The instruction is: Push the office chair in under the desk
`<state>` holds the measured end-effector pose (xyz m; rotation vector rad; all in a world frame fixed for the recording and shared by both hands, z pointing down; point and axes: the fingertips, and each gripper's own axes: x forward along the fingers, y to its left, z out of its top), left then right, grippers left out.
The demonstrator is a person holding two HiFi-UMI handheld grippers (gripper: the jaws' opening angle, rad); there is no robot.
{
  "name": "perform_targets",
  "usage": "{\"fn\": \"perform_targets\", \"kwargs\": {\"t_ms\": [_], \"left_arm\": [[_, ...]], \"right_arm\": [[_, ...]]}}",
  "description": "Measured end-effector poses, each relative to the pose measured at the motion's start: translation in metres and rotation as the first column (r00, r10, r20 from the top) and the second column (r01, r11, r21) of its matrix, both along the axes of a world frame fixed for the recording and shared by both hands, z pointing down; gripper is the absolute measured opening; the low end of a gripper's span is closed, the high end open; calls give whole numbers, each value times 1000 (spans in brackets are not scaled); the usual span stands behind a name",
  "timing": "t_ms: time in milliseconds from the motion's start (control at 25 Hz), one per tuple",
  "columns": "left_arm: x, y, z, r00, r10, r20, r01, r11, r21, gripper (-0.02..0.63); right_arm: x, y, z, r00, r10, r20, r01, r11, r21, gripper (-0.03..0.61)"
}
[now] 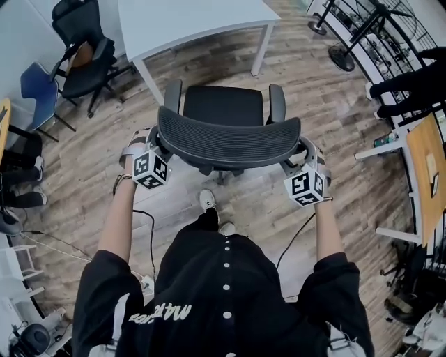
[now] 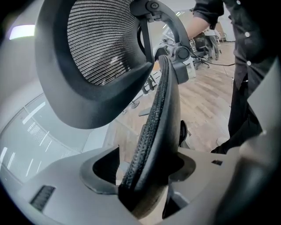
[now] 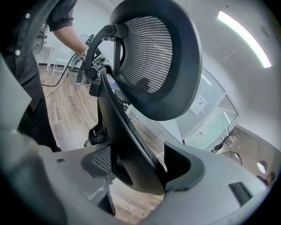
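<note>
- Shirt [image 1: 223,293], just behind the chair [image 1: 226,132]: white lettering, upside down, not legible.
- Left cube [image 1: 150,170] and right cube [image 1: 305,187], at the chair's back corners: black-and-white square markers, no characters.

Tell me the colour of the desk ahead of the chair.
White; the rectangular desk shows best in the head view.

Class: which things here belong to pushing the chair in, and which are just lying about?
Belongs: office chair; white desk; left tongs and right tongs, both clamped on its backrest.
Lying about: second black chair; blue chair; floor fan.
</note>
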<state>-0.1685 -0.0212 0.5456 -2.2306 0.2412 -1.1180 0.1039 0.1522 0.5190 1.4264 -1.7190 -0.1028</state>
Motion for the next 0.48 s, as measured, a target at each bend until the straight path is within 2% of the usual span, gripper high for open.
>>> {"fn": "perform_targets", "kwargs": {"t_ms": [480], "left_arm": [[16,-43,1,1000,-3,-16,3,1000,14,288]], "right_arm": [[19,-47,3,1000,-11,-12,11,1000,9,341]]}}
